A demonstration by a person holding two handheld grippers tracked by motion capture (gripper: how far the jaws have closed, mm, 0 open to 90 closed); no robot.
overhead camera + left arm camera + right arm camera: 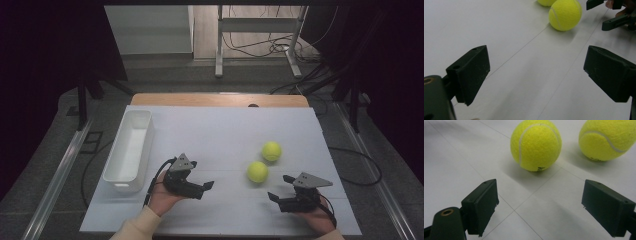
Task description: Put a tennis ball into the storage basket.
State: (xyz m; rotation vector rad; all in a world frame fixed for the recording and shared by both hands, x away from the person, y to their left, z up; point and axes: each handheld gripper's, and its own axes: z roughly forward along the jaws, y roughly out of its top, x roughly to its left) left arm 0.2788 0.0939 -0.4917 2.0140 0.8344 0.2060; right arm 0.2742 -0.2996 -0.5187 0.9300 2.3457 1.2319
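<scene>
Right hand-held gripper (pixel 278 189): jaws apart, aimed at 10 o'clock toward near ball (pixel 257 171), ready to straddle it.
Left hand-held gripper (pixel 207 188): jaws apart, empty.
Bin (pixel 127 171): at 9 o'clock, likely destination.

Grey floor (pixel 165 75), white table legs (pixel 218 50), tangled cables (pixel 270 47), dark surroundings.

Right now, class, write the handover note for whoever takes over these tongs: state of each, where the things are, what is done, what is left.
Left tongs: open, empty, low over the table, pointing toward the balls.
Right tongs: open, empty, aimed at the nearer tennis ball.
Farther tennis ball sits just behind it; the two lie close together on the white table cover.
White bin stands at the table's left side, nothing visible inside.
Done: nothing grasped or moved into the bin.
Left: probably pick up each ball and drop it in the bin.
</scene>
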